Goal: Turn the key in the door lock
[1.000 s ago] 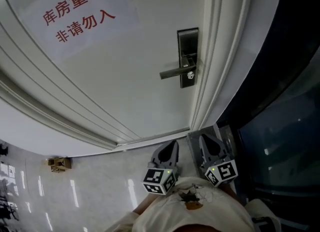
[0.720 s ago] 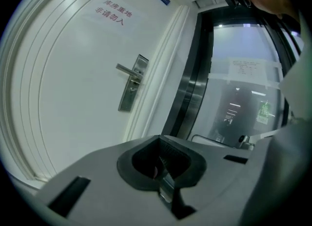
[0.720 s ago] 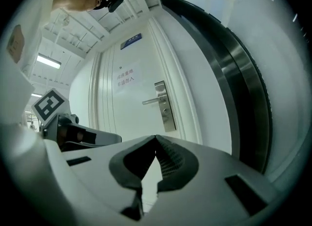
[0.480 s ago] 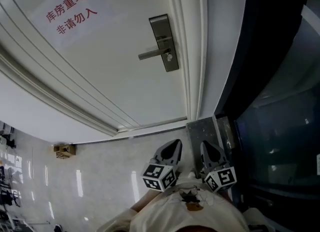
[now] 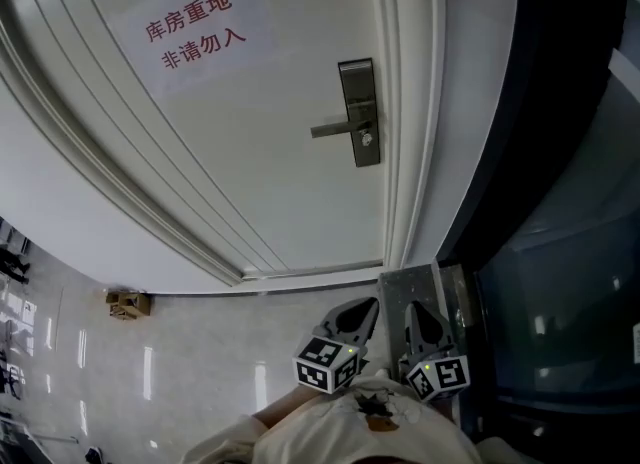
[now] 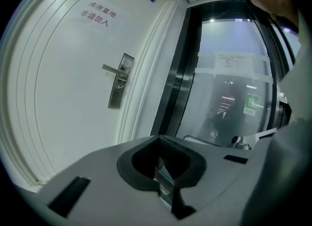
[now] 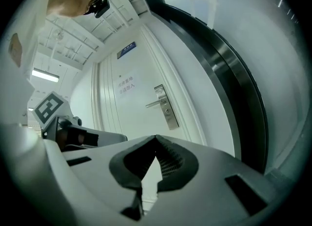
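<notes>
A white door carries a steel lock plate [image 5: 361,112] with a lever handle [image 5: 335,130] pointing left. Below the lever sits a small silver lock cylinder [image 5: 367,138]; it is too small to tell whether a key is in it. Both grippers hang low by the person's body, far from the lock. The left gripper [image 5: 362,308] and right gripper [image 5: 415,310] point toward the door's bottom corner, jaws together and holding nothing. The lock plate [image 6: 117,86] shows upper left of the left gripper [image 6: 158,140], and the lock plate [image 7: 165,105] above the right gripper [image 7: 156,140].
A paper sign [image 5: 195,30] with red characters is stuck on the door. The white door frame [image 5: 410,102] borders a dark glass wall [image 5: 560,202] on the right. A grey stone sill [image 5: 415,282] lies at the frame's foot. A small cardboard box [image 5: 128,303] sits on the glossy floor.
The head view has swung, so the lock plate sits lower and further right than half a second ago. Both grippers stay low by the body, shut, a little lower in view.
</notes>
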`<state>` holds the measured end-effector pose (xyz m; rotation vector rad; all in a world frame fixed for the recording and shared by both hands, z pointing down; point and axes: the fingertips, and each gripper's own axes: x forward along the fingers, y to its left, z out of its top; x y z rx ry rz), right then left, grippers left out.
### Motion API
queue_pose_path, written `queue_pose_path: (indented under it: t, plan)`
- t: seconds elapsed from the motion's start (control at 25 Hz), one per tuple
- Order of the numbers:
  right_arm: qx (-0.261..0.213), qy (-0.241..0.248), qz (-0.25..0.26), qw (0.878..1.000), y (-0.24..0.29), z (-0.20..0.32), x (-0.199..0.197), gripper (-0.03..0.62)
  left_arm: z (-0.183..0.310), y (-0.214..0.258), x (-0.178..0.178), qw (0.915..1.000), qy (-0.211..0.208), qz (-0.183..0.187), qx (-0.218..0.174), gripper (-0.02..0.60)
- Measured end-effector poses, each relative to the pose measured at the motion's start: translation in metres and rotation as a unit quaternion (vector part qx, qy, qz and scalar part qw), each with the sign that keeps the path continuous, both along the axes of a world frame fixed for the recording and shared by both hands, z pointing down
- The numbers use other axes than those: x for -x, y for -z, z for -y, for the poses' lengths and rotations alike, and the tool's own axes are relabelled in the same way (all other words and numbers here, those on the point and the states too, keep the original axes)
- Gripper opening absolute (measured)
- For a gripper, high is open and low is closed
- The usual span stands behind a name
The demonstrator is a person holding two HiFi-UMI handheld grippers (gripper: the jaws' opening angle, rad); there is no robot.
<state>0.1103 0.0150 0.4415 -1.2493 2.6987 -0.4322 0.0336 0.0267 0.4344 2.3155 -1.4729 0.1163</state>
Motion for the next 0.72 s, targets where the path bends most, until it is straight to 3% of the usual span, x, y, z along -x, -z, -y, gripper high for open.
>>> queue_pose_path:
  t: [0.36, 0.72]
  plan:
    - [0.003, 0.038, -0.021, 0.999, -0.001, -0.014, 0.057, 0.006, -0.027, 0.000, 0.077, 0.9971, 0.072, -0.023, -0.006, 0.006]
    - [0.008, 0.038, -0.039, 0.998, -0.016, -0.036, 0.074, 0.006, -0.048, -0.013, 0.096, 0.9970, 0.072, -0.028, -0.006, 0.006]
